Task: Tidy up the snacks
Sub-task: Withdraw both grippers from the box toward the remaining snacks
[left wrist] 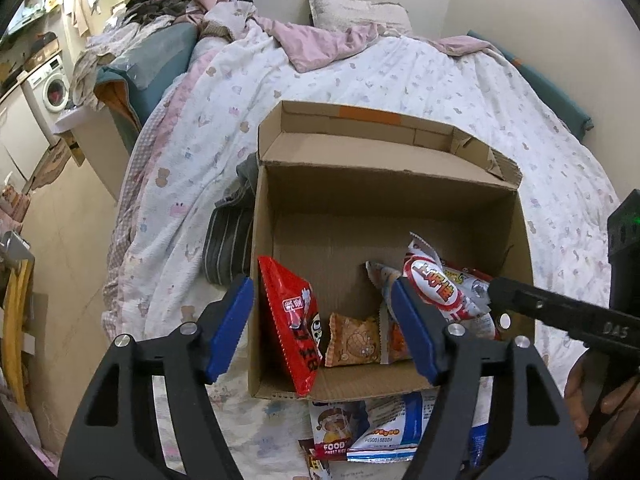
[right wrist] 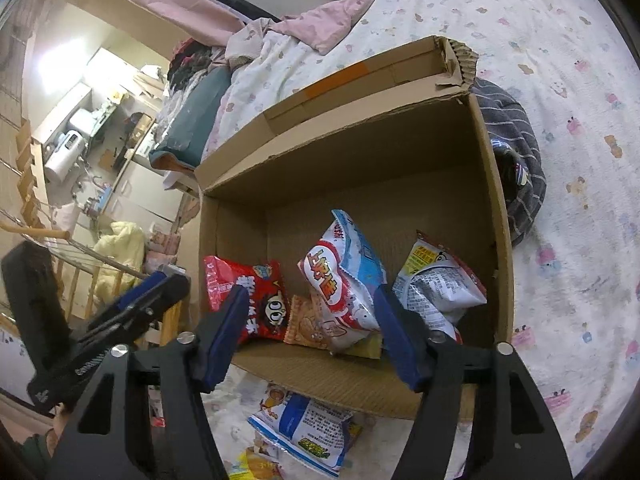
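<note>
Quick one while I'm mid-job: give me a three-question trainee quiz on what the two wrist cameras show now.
1. True or false: the red snack packet lies on the bedsheet, outside the cardboard box.
2. Which is between the left gripper's blue pads? A) nothing gripped B) a striped cloth C) a pillow
3. Fill in: more packets, such as the blue-and-white packet, lie on the bed just ____ the box's near wall.

Key: 1 false, it stands inside against the box's side wall. 2 A, both the left gripper and the right gripper are open. 3 outside.
</note>
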